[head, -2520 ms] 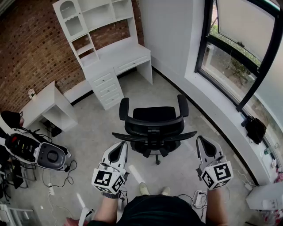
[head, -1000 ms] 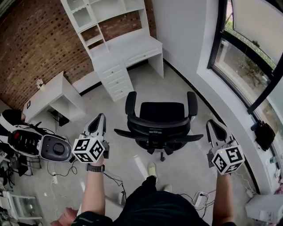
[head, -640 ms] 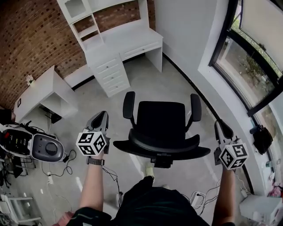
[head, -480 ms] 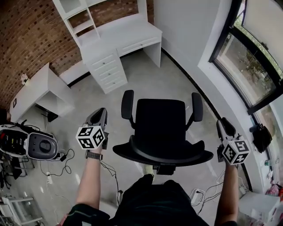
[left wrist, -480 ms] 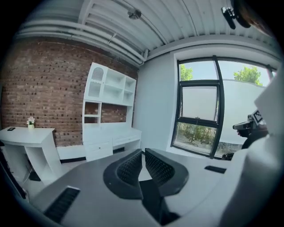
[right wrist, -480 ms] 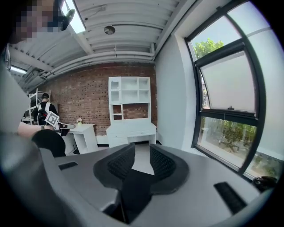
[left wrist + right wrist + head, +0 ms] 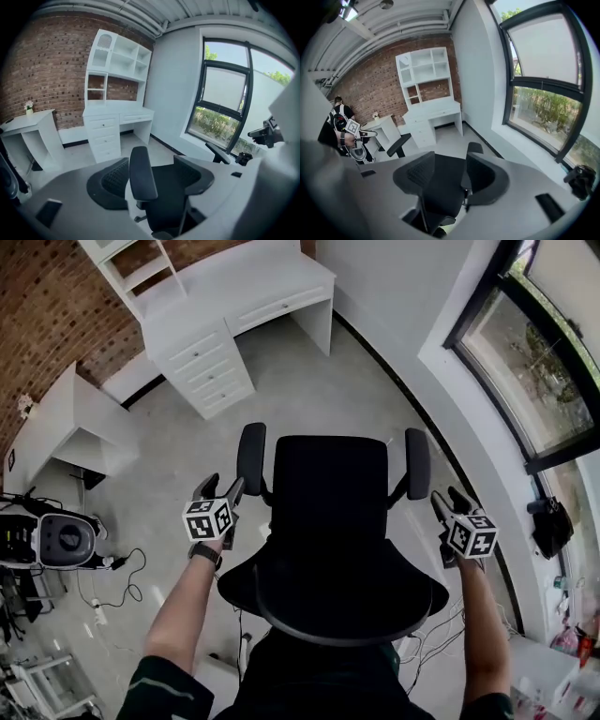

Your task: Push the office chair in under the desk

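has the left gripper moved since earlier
Yes. Left gripper moved toward the desk, up beside the chair armrest; its jaws have just been opening, armrest in line between them, not gripped.

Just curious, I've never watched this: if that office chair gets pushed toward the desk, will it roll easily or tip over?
The chair probably rolls easily: a wheeled base seems to show under the seat, and the floor looks smooth. A push high on the backrest could rock it, so lower is likely steadier.
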Action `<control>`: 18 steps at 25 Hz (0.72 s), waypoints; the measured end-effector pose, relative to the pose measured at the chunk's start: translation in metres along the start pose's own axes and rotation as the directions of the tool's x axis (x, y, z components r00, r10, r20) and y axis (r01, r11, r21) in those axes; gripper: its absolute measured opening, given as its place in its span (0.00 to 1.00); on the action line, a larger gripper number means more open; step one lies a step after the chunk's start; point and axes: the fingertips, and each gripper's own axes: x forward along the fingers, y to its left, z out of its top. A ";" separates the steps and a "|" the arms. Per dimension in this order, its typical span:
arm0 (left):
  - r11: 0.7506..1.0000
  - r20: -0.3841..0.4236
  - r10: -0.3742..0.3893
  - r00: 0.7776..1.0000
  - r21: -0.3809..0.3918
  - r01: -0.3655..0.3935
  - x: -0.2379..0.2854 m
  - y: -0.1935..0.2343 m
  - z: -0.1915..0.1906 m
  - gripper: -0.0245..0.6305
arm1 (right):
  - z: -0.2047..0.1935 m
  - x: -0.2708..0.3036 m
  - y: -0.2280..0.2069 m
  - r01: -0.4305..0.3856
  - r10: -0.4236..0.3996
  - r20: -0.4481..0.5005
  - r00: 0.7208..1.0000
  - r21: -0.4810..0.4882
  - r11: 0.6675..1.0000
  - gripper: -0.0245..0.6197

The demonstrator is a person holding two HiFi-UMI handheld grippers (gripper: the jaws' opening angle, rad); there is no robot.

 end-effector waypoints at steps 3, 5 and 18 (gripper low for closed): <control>0.997 -0.101 0.050 0.994 -0.049 -0.055 0.027 0.020 -0.035 0.54 | -0.035 0.054 -0.015 0.006 -0.005 -0.102 0.995 0.009 1.000 0.41; 0.990 -0.123 0.084 0.989 -0.101 -0.097 0.043 0.026 -0.047 0.55 | -0.054 0.084 -0.031 0.029 -0.028 -0.155 0.988 0.000 1.000 0.43; 0.990 -0.221 0.103 0.970 -0.071 -0.121 0.095 0.025 -0.089 0.65 | -0.116 0.162 -0.070 0.142 -0.131 -0.299 0.945 0.015 0.990 0.54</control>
